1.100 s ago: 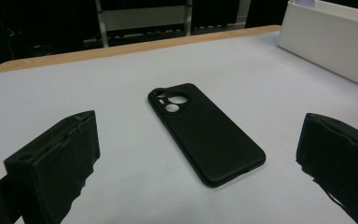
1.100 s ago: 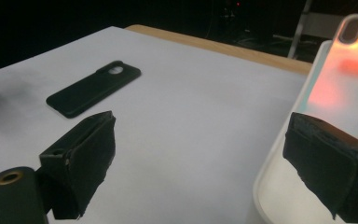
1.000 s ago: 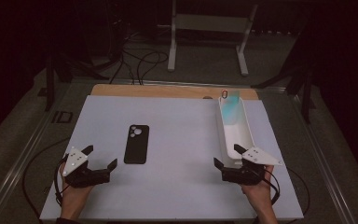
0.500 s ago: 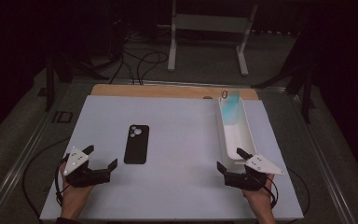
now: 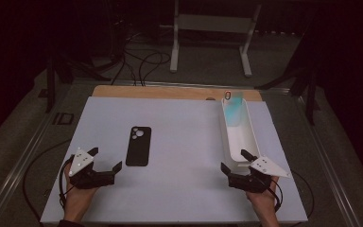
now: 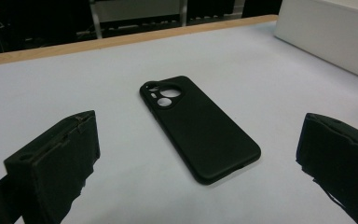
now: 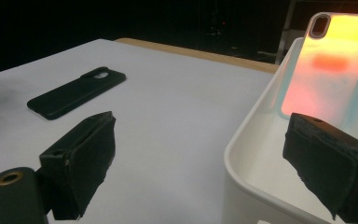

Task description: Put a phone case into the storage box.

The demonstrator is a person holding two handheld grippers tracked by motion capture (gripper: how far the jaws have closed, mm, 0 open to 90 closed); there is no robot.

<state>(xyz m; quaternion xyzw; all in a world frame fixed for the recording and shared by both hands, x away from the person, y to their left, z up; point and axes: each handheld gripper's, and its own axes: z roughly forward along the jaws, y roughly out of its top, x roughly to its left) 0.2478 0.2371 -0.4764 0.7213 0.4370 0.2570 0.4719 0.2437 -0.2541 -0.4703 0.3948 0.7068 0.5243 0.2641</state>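
Note:
A black phone case (image 5: 138, 145) lies flat, back up, on the white table mat (image 5: 184, 137). My left gripper (image 5: 106, 159) sits open just near-left of it; in the left gripper view the black case (image 6: 198, 128) lies ahead between the spread jaws, untouched. A long white tray (image 5: 240, 142) stands at the right, with a translucent teal phone case (image 5: 234, 111) leaning at its far end. My right gripper (image 5: 234, 161) is open at the tray's near end. In the right gripper view one jaw is over the tray rim (image 7: 242, 135) and the other is outside; the translucent case (image 7: 331, 70) glows orange.
The wooden table edge (image 5: 170, 91) runs along the back of the mat. Beyond it stand a white metal frame (image 5: 212, 28) and cables on the dark floor. Bare mat lies between the black case and the tray.
The right gripper has drifted slightly toward the table's near edge, staying open. The left gripper and both cases have not moved.

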